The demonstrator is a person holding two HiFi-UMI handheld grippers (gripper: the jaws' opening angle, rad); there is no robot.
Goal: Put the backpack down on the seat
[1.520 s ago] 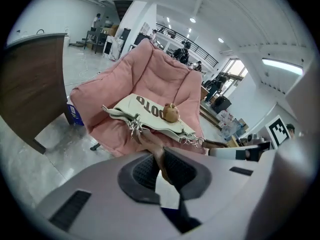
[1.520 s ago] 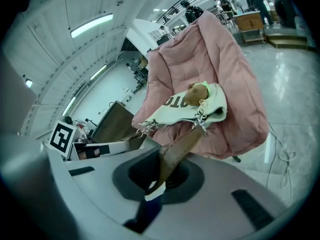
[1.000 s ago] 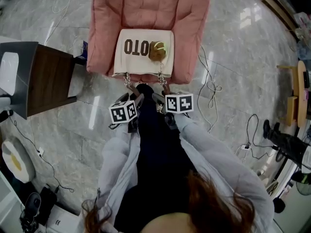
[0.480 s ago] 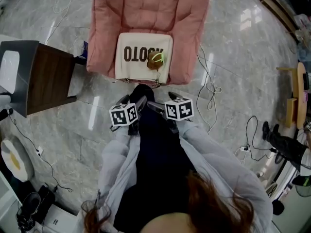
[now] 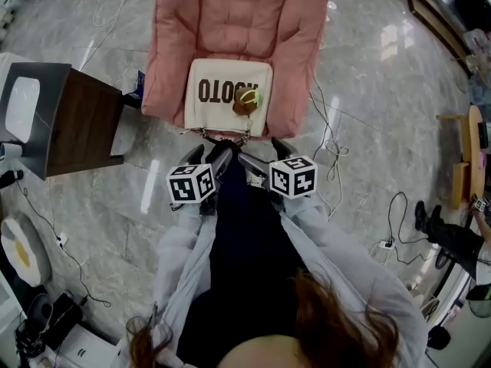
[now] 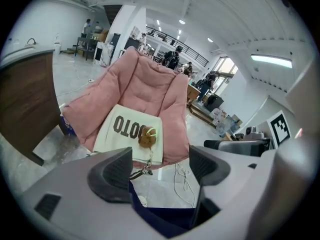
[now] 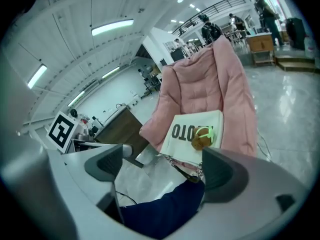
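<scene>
A cream backpack with dark letters lies flat on the seat of the pink armchair. A brown plush charm sits on it. Its chain straps hang over the seat's front edge. My left gripper and right gripper hover side by side in front of the seat, apart from the bag. The left jaws have just been opening; the right jaws opened wide, then closed a little. Nothing is between either pair. The left gripper view shows the backpack beyond the open jaws; so does the right gripper view, backpack.
A dark wooden side table stands left of the armchair. Cables trail over the marble floor to its right. A wooden stand and a person's booted leg are at the far right.
Both grippers have let go of the chain straps and risen back from the seat's front edge. Their jaws now stand wide. The backpack rests on the seat.
</scene>
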